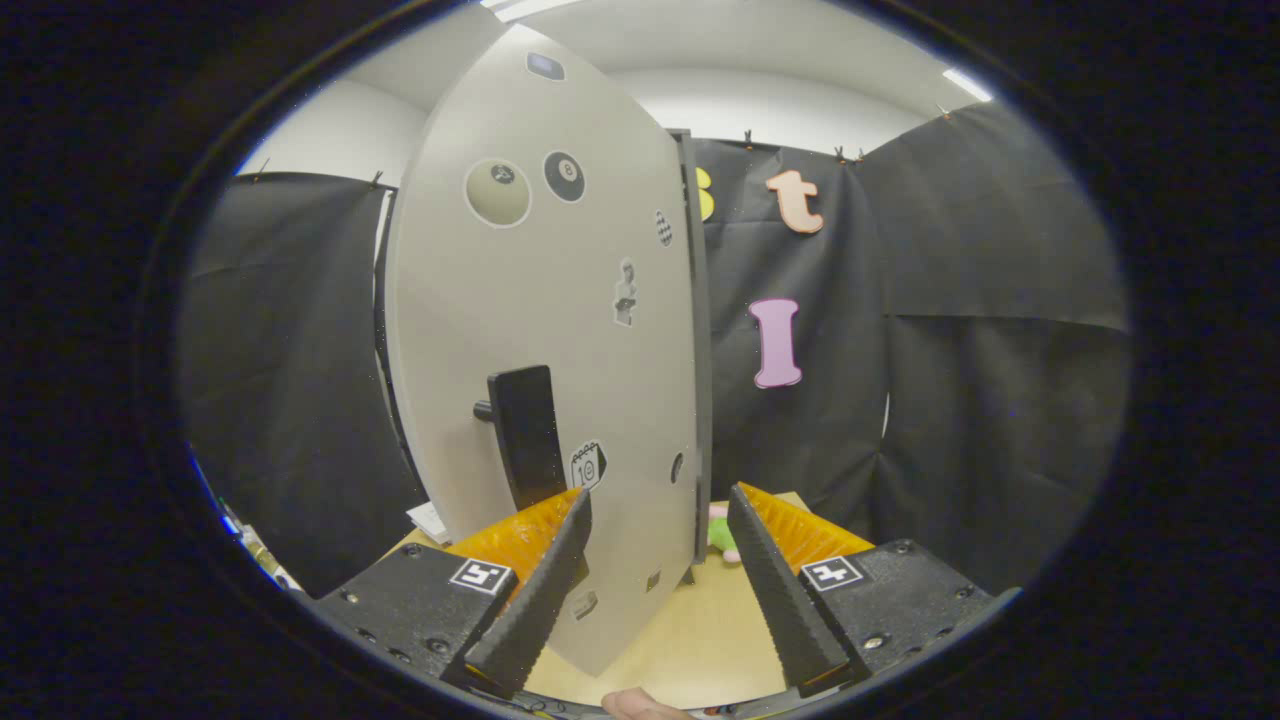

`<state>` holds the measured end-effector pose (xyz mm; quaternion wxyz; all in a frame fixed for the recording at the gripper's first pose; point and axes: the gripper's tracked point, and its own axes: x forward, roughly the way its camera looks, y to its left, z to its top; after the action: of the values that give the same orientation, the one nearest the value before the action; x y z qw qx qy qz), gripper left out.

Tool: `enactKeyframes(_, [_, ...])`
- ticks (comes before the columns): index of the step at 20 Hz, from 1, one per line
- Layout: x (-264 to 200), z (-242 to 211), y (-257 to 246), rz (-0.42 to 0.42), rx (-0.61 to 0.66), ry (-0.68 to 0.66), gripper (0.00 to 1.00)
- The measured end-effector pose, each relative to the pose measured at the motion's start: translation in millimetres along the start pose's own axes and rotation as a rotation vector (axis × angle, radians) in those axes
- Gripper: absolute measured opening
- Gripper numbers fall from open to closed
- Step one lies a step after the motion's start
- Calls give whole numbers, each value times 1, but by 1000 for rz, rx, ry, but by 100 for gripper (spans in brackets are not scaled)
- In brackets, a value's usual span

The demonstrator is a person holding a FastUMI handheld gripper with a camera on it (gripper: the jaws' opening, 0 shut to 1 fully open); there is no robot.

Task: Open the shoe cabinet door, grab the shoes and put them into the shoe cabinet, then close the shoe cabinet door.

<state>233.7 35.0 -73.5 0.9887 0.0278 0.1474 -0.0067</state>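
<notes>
Shoe cabinet door (540,330) stands upright just ahead of the fingers, pale grey, stickers scattered over its face, its lower edge reaching down between them. Dark upright handle (524,432) juts from the door, right above the left fingertip. Gripper (660,520) fingers spread wide, gripping nothing. Light wooden tabletop (700,640) below; small pink-and-green object (722,535) beyond the right finger. Black cloth wall (980,380) behind.

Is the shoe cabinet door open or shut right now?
Cannot tell: the door fills the view ahead of the open gripper, and no cabinet interior shows.
</notes>
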Motion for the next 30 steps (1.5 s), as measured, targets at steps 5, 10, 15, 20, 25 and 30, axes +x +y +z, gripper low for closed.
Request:
enactKeyframes(5, [13, -10, 75, 111, 34, 81, 91])
enactKeyframes(10, [25, 6, 125, 178, 130, 93, 91])
enactKeyframes(15, [33, -13, 145, 162, 105, 87, 94])
enactKeyframes(20, [18, -19, 138, 115, 60, 21, 94])
enactKeyframes(25, [-22, -23, 111, 11, -12, -108, 94])
enactKeyframes(30, [-56, -20, 92, -45, 38, -241, 96])
